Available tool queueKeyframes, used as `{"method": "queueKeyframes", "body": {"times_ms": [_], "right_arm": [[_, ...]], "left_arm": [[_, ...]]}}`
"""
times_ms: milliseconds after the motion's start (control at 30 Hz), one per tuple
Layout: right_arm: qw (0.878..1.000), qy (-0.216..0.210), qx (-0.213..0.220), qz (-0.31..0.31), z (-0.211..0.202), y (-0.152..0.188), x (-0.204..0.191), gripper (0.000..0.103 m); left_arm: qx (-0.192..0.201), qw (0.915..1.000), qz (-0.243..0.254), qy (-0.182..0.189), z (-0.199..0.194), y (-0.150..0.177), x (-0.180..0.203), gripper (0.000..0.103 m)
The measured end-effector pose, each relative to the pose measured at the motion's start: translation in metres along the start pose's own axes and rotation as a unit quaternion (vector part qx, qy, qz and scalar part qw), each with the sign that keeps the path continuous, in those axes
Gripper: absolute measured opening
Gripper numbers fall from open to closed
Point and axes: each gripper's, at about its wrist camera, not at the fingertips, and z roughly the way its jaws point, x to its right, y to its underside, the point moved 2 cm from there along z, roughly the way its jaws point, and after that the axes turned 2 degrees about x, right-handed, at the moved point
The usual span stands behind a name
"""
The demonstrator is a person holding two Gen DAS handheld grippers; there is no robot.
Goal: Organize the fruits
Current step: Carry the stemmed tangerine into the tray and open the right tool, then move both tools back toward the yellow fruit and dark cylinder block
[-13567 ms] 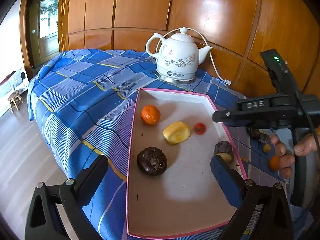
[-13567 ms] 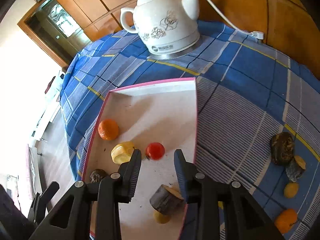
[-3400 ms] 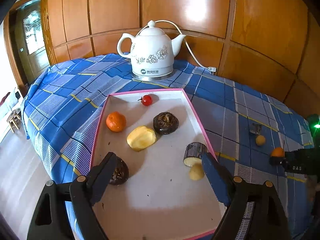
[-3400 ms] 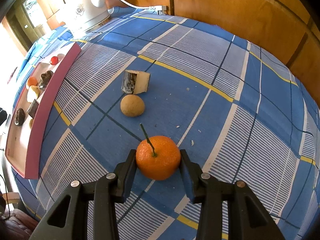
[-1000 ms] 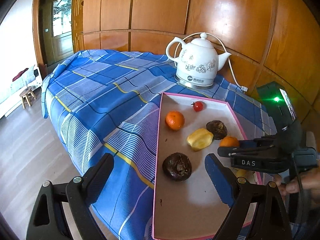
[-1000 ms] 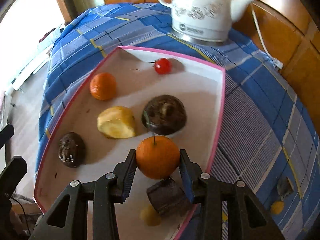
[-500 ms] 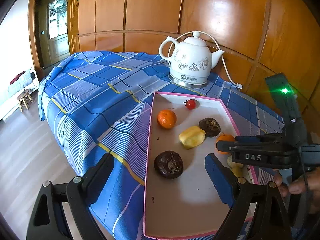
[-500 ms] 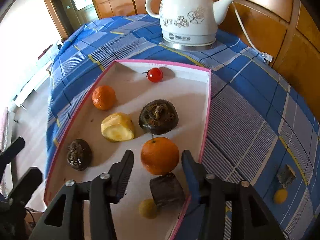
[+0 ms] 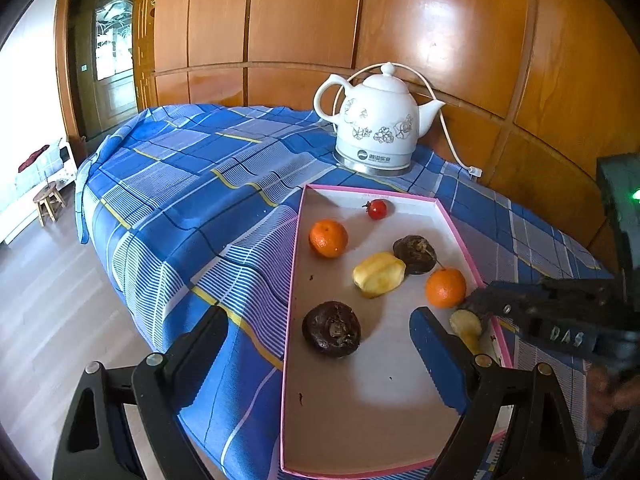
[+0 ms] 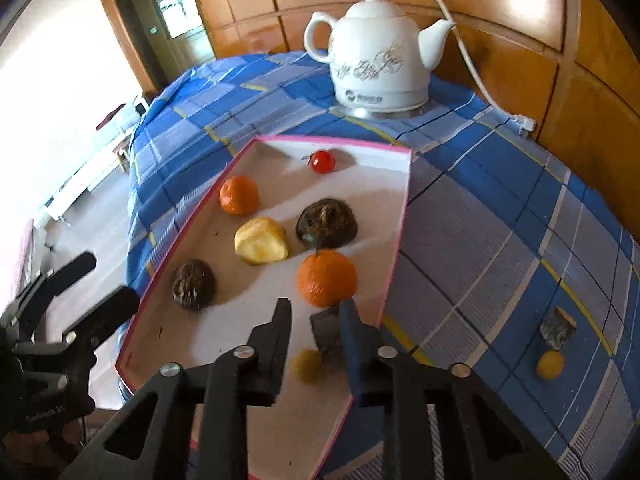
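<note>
A pink-rimmed tray (image 9: 294,280) (image 10: 400,216) on the blue checked cloth holds a stemmed orange (image 9: 445,287) (image 10: 326,278), a second orange (image 9: 328,238), a cherry tomato (image 9: 377,209), a yellow peeled fruit (image 9: 379,274), two dark fruits (image 9: 415,254) (image 9: 331,329), a dark cut chunk (image 10: 324,332) and a small yellow fruit (image 10: 307,365). My right gripper (image 10: 314,316) (image 9: 476,304) hangs just behind the stemmed orange. Its jaws are closing with nothing between them. My left gripper (image 9: 318,320) stands wide open above the tray's near left side and holds nothing.
A white floral kettle (image 9: 378,132) (image 10: 376,60) with a cord stands behind the tray by the wooden wall. On the cloth to the right lie a bark-like piece (image 10: 557,332) and a small yellow fruit (image 10: 550,364). The table's left edge drops to the floor.
My right gripper let go of the stemmed orange, which now rests in the tray. It drew back and up, and its jaws narrowed again. My left gripper stayed open.
</note>
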Motion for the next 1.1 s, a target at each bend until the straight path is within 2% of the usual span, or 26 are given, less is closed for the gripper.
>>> {"method": "queueKeyframes", "body": {"times_ms": [67, 300, 533, 833, 1100], "right_arm": [[1.000, 0.014, -0.008, -0.007, 0.010, -0.001, -0.002, 0.023], [1.000, 0.026, -0.012, -0.001, 0.025, -0.017, -0.003, 0.023], [1.000, 0.007, -0.005, 0.010, 0.013, -0.009, 0.000, 0.023], [1.000, 0.009, 0.022, 0.015, -0.016, 0.002, 0.006, 0.023], [0.999, 0.024, 0.035, 0.027, -0.042, 0.016, 0.032, 0.023]], "left_arm": [[-0.002, 1.0000, 0.000, 0.001, 0.001, 0.000, 0.001, 0.093], [0.003, 1.0000, 0.003, -0.002, 0.000, 0.000, 0.002, 0.093], [0.002, 1.0000, 0.006, 0.002, 0.001, 0.001, 0.005, 0.093], [0.007, 0.9998, 0.018, 0.008, -0.006, 0.001, 0.012, 0.093], [0.006, 0.9992, 0.036, 0.013, -0.009, 0.003, 0.025, 0.093]]}}
